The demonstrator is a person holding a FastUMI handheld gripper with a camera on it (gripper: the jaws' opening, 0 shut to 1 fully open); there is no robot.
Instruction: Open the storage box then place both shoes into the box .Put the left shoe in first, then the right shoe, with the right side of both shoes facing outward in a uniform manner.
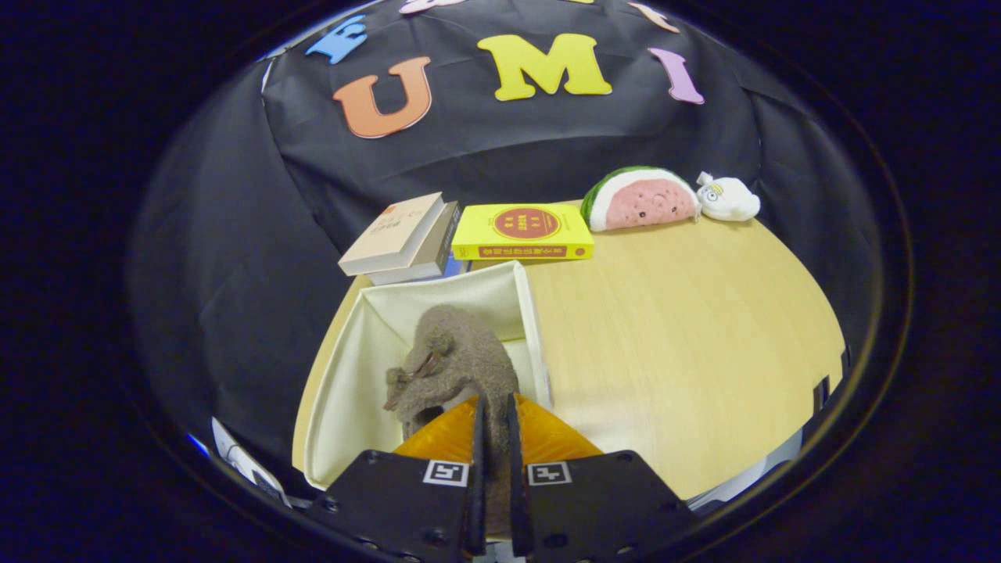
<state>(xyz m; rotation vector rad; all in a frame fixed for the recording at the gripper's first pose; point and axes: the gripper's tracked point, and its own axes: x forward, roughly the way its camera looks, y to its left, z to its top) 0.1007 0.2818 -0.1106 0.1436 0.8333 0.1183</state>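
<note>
On the pale wooden table (688, 328), the open storage box (352, 367) is set at the left edge, with books (407, 238) just beyond it. A brown shoe (457, 360) is held over its interior, pinched at the rim by the gripper (494, 414), whose fingers are drawn nearly together. If released while tilted, the shoe could be left lying with the wrong side outward, or be caught on the box wall.

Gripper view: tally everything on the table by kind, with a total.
Books: 3, a yellow book and a stack of two books
Plush toys: 2, a watermelon plush and a white plush
Storage boxes: 1, the open storage box
Shoes: 1, a grey-brown shoe gripped by the gripper over the box
Total: 7
</note>
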